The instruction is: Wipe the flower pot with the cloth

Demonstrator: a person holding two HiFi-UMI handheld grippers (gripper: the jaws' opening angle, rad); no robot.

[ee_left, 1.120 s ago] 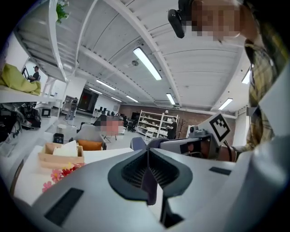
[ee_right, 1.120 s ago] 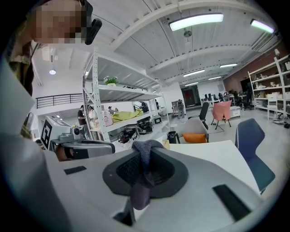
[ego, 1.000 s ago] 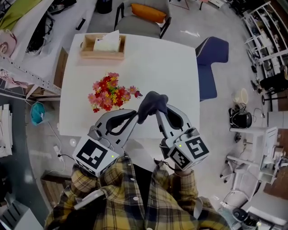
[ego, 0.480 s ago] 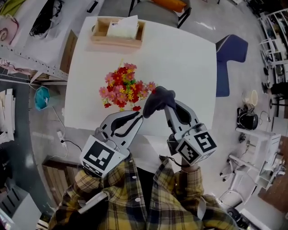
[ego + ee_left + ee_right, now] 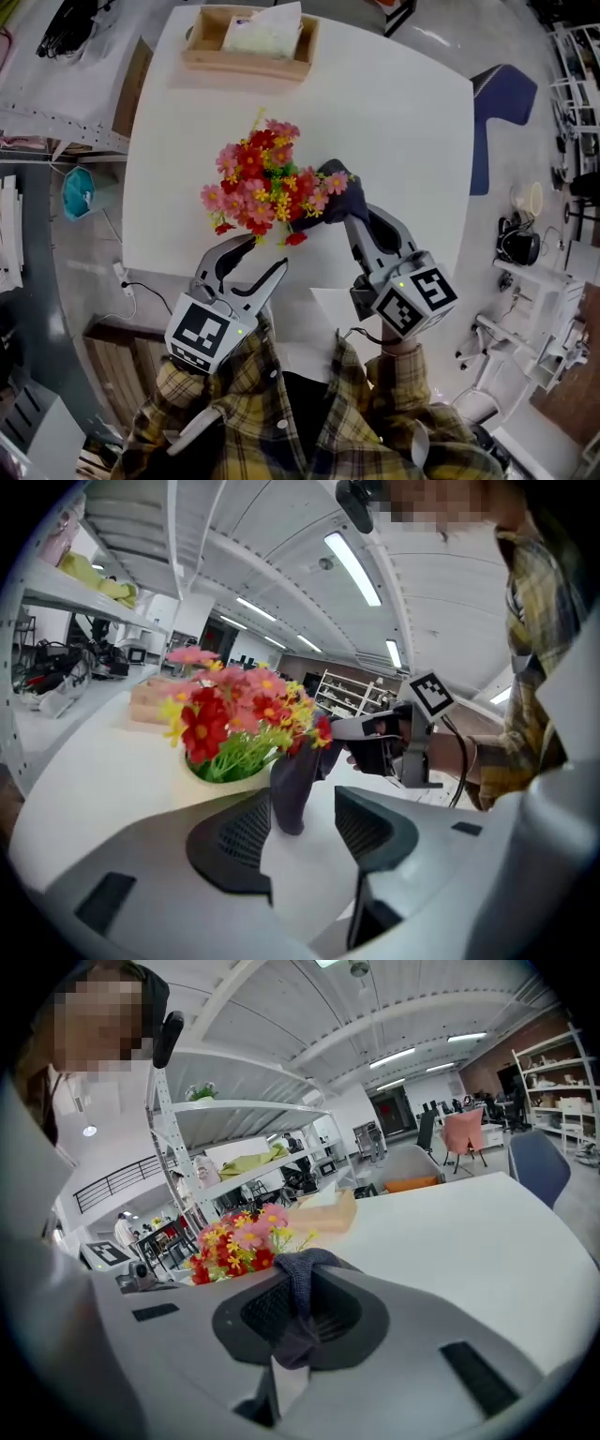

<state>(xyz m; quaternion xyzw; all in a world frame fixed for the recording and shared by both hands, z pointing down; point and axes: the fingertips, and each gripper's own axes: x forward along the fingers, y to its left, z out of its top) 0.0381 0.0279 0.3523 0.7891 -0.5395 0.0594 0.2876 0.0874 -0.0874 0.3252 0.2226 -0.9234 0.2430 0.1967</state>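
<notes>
One flower pot [image 5: 227,786] stands on the tabletop [image 5: 403,122]. Beside it, the right gripper [image 5: 354,217] fingers pinch one dark cloth [image 5: 349,199]. The left gripper [image 5: 264,258] fingers are opening and empty.

Our left gripper [image 5: 263,253] points up at the flowers [image 5: 262,183] just ahead of it, its jaws opening with only bare table [image 5: 403,112] showing between them. To its right, our right gripper [image 5: 354,217] pinches the dark cloth [image 5: 339,192] against the bouquet's right edge. Well beyond both grippers sits a wooden tissue box [image 5: 246,62].
</notes>
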